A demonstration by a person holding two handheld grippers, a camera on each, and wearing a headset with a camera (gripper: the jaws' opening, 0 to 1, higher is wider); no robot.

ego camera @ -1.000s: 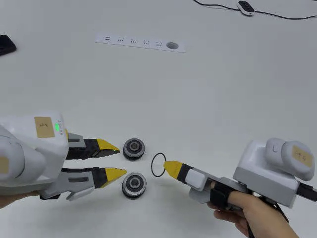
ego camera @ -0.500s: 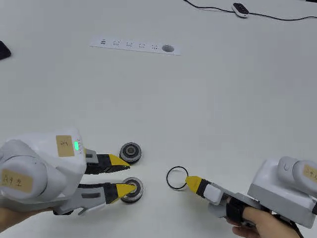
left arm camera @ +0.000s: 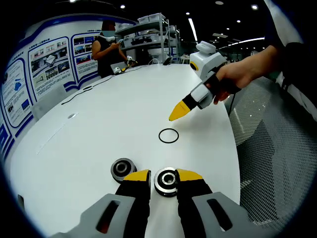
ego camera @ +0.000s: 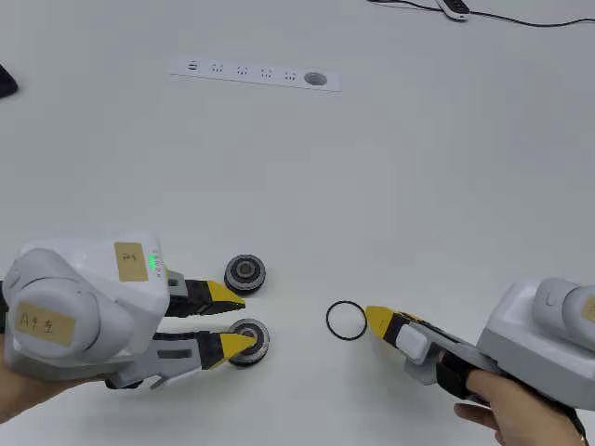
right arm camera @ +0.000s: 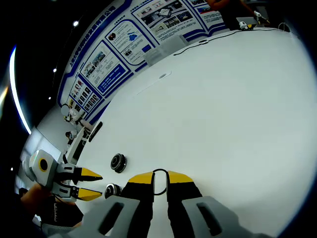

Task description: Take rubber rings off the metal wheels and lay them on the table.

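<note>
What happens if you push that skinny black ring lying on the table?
The rubber ring looks very thin, so it is probably light and bendy. It lies flat on the table, so it would likely slide, not roll.

The table (ego camera: 418, 186) bears a far wheel (ego camera: 244, 273), a near wheel (ego camera: 253, 340), a rubber ring (ego camera: 346, 321) and power strip (ego camera: 256, 74).

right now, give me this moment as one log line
left gripper: jaws astride near wheel, grip unclear | right gripper: open, tips at rubber ring | ring flat on table | far wheel free
</note>
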